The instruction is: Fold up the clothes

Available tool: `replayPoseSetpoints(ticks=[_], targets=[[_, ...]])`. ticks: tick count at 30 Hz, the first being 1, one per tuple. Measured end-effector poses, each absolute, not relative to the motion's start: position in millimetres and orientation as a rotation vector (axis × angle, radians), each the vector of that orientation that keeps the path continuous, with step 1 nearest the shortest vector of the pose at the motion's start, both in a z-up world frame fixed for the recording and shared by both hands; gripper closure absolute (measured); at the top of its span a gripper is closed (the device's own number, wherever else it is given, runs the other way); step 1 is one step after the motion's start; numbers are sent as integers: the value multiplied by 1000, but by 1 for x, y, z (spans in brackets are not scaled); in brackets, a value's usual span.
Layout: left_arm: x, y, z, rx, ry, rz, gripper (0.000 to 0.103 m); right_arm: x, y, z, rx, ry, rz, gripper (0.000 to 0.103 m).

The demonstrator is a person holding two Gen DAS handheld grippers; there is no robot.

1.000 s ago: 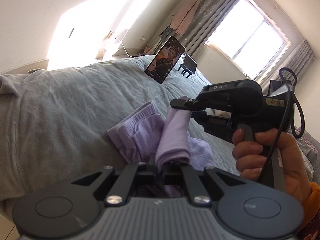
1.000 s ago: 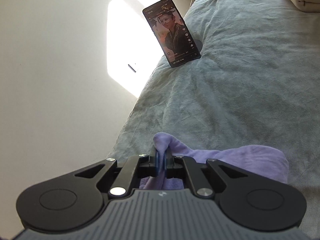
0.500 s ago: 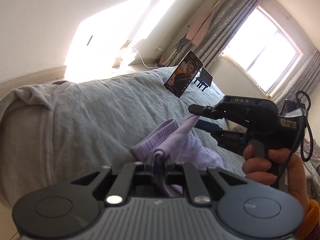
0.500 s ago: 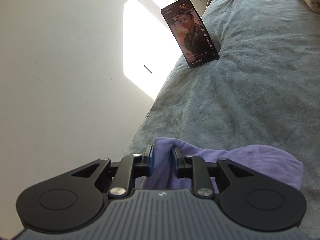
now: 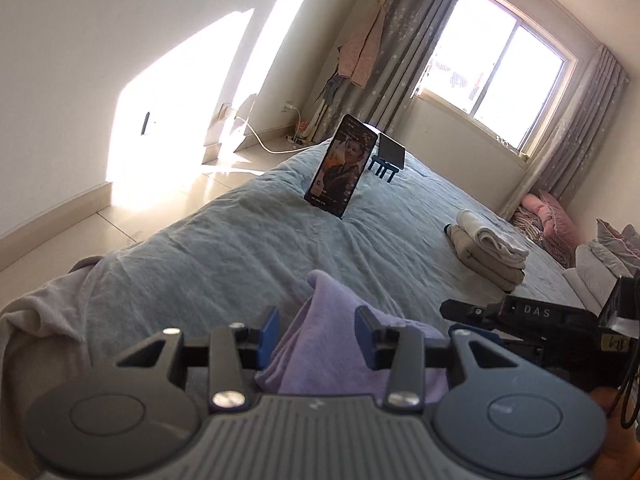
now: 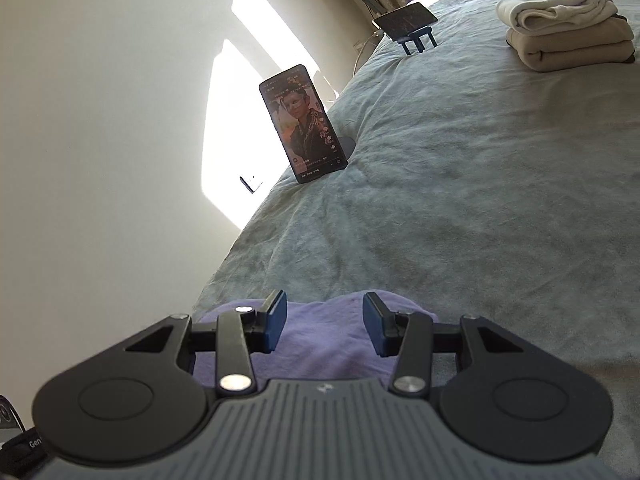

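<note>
Both the left gripper [image 5: 316, 334] and the right gripper [image 6: 325, 326] are opening, pads clear of the lilac garment [image 5: 332, 344]. Beyond stand 1 propped phone [image 5: 340, 170] and 1 stack of folded clothes [image 5: 486, 254] on the bed [image 5: 240, 248].

The left tool [image 5: 317, 338] is black, with blue pads, silver screws and a ribbed grey housing.

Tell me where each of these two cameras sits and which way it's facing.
Left wrist: on the left tongs, looking up the bed toward the window; its jaws are opening around the purple cloth; the right tongs show.
Right wrist: on the right tongs, looking along the bed's edge toward the wall; jaws opening over the cloth.
Shared: cloth, phone, folded stack.
</note>
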State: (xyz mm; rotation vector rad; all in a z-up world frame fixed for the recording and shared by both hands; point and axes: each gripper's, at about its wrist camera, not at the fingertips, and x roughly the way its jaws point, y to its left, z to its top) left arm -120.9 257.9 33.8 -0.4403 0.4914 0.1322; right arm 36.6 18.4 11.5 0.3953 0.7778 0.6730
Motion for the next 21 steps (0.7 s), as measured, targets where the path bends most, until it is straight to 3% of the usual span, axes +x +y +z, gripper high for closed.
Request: replayPoseSetpoints(ticks=[10,12,21], targets=[[-57,248,16,-216,594,30,67,26,40,-9,144,661,634,58],[-52,255,7,-202,621,66,60,34,37,-20,102,668,572,58],[-82,284,27,-315,613,28,62,11,11,-2,205,658,630,58]])
